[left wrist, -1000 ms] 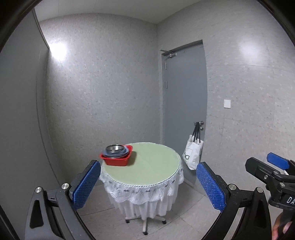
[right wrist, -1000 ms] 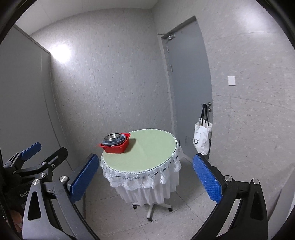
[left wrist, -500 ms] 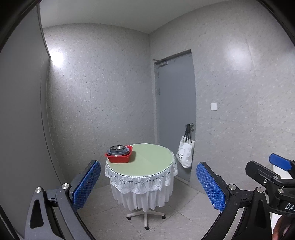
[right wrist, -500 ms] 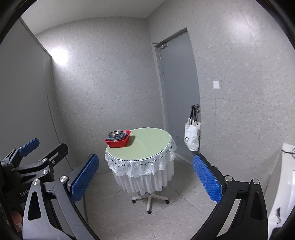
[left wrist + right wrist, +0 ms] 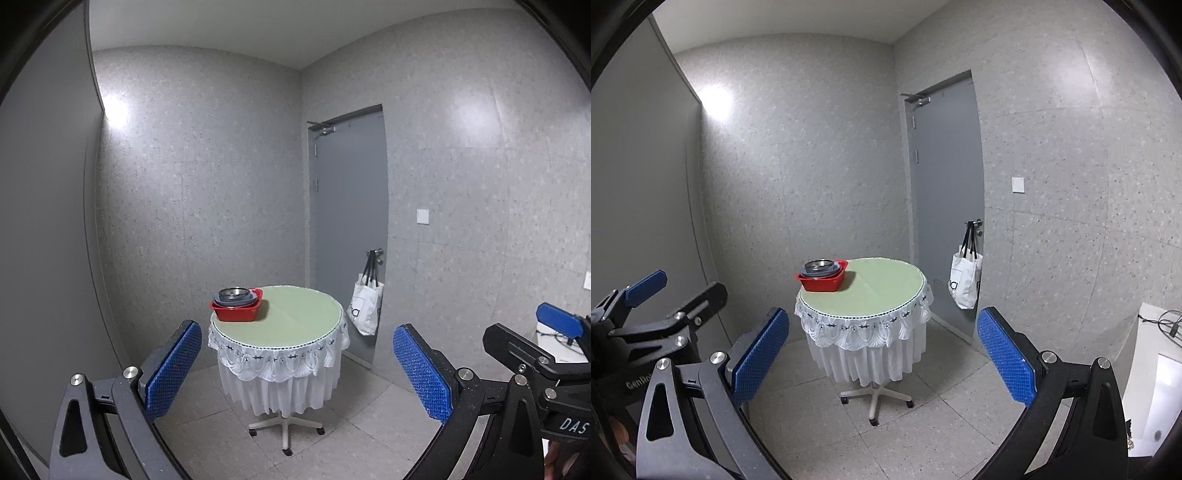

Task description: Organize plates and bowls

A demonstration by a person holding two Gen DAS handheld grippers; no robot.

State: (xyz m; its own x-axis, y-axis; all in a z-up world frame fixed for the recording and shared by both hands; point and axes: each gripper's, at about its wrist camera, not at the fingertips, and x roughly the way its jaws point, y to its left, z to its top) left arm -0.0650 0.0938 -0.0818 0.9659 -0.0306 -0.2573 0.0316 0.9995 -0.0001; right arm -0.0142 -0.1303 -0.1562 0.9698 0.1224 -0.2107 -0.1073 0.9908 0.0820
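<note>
A red square bowl (image 5: 236, 312) sits at the far left edge of a round table (image 5: 295, 317) with a green top and white lace skirt. Grey-blue dishes (image 5: 240, 300) and a steel bowl (image 5: 233, 293) are stacked inside it. The stack also shows in the right wrist view (image 5: 823, 279). My left gripper (image 5: 295, 365) is open and empty, well back from the table. My right gripper (image 5: 881, 354) is open and empty, also well back. The right gripper shows at the right edge of the left wrist view (image 5: 532, 354).
A grey door (image 5: 349, 229) stands behind the table with a white tote bag (image 5: 364, 308) hung on its handle. The table has a wheeled base (image 5: 875, 398) on a tiled floor. A white counter with cables (image 5: 1156, 354) is at the right.
Both grippers have pulled back from the table, which now looks smaller and farther away with more floor showing. Both stay open. The dish stack has not moved.
</note>
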